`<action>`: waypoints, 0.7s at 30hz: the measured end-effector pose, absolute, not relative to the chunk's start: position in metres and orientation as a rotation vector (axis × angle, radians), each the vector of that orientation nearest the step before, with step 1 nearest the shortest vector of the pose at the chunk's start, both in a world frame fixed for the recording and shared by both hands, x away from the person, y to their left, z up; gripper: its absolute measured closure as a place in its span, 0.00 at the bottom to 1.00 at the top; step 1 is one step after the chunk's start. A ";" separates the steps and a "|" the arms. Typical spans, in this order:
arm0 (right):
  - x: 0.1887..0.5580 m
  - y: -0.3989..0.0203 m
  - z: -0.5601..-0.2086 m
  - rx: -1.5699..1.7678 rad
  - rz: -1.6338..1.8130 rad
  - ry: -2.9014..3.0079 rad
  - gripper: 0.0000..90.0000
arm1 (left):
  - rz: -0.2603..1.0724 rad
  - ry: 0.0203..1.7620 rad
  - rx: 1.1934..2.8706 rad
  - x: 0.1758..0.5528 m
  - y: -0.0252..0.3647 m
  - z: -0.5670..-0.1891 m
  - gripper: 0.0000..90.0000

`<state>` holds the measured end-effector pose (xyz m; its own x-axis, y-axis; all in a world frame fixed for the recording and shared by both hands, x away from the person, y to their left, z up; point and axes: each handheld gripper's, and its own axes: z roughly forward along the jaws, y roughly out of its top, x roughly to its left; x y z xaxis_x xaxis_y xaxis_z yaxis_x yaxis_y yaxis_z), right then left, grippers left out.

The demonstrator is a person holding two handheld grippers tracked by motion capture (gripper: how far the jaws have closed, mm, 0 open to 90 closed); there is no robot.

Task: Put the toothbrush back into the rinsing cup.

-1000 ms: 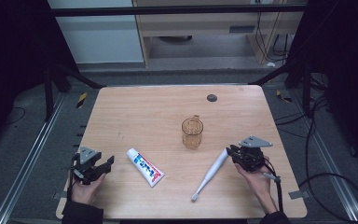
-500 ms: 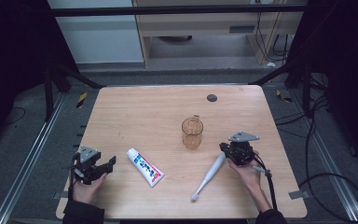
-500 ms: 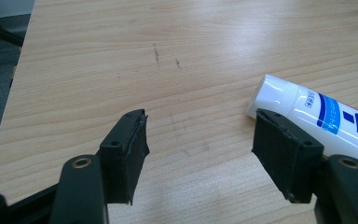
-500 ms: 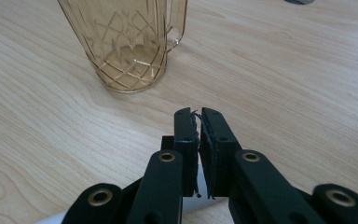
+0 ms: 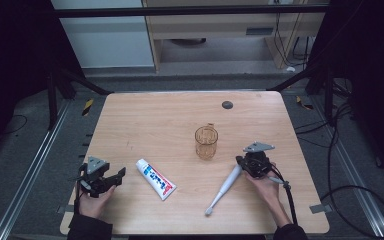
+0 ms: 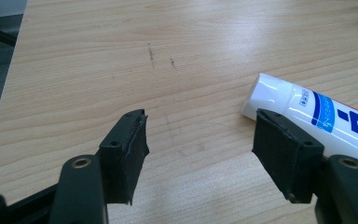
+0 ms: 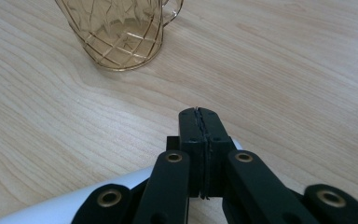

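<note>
Toothbrush (image 5: 223,189) slants from lower centre of the high view up to your closed right gripper (image 5: 254,165); left gripper (image 5: 100,176) gapes empty.

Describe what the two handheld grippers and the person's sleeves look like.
Both the left gripper and the right gripper are black, with linkage arms pinned by brass-coloured rivets and blocky jaws faced with ridged black pads. Each carries a grey three-cornered plate on top. A black cable trails from the right one. The person wears dark sleeves.
</note>
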<state>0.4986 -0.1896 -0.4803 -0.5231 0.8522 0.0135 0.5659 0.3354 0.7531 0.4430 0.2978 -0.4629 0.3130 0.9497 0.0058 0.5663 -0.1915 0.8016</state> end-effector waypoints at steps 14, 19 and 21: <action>0.495 -0.193 -0.481 1.261 0.972 2.230 0.99 | 0.678 1.351 1.863 0.442 0.300 -0.462 0.38; 0.493 -0.194 -0.481 1.256 0.959 2.242 0.99 | 0.679 1.347 1.863 0.441 0.300 -0.461 0.38; 0.491 -0.195 -0.480 1.253 0.951 2.246 0.99 | 0.679 1.347 1.864 0.441 0.300 -0.461 0.38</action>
<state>0.4911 -0.1946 -0.4805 -0.5202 0.8539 -0.0138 0.5842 0.3676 0.7236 0.4410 0.3001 -0.4614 0.3134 0.9496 0.0019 0.5663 -0.1885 0.8024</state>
